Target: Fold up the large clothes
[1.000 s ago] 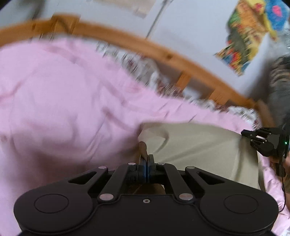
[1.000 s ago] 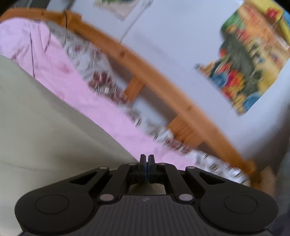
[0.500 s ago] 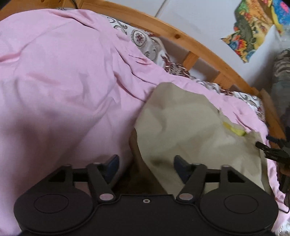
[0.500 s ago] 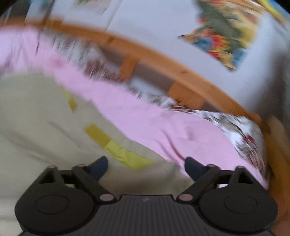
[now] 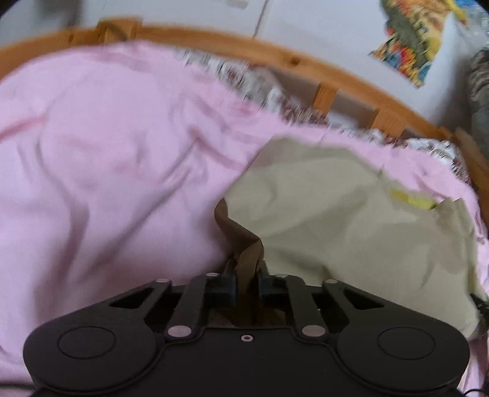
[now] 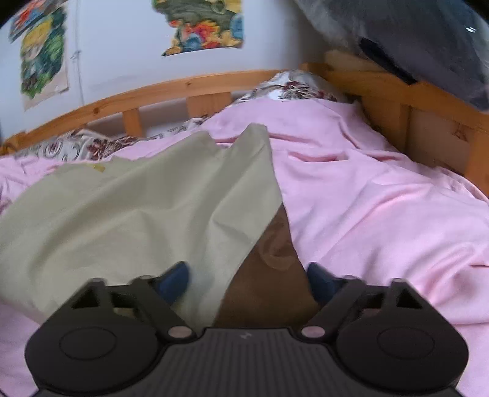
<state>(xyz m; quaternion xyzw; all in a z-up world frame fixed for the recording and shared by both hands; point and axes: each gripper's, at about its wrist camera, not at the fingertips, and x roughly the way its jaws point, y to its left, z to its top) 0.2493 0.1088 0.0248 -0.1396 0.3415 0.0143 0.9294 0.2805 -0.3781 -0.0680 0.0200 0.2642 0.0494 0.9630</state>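
A beige garment with a brown underside and a yellow patch lies on the pink bedspread. My left gripper is shut on a brown fold of the garment at its near left corner. In the right wrist view the same garment spreads to the left, its brown underside showing between the fingers. My right gripper is open, with its blue fingertips resting on and beside the near corner of the cloth.
A wooden bed rail curves along the far side, with a floral pillow and a wooden end board at the right. Posters hang on the wall. A dark object sits at the upper right.
My left gripper, open half a second ago, has closed on the garment's brown fold. My right gripper stayed open and swung right, so the garment's corner now lies between its fingers.
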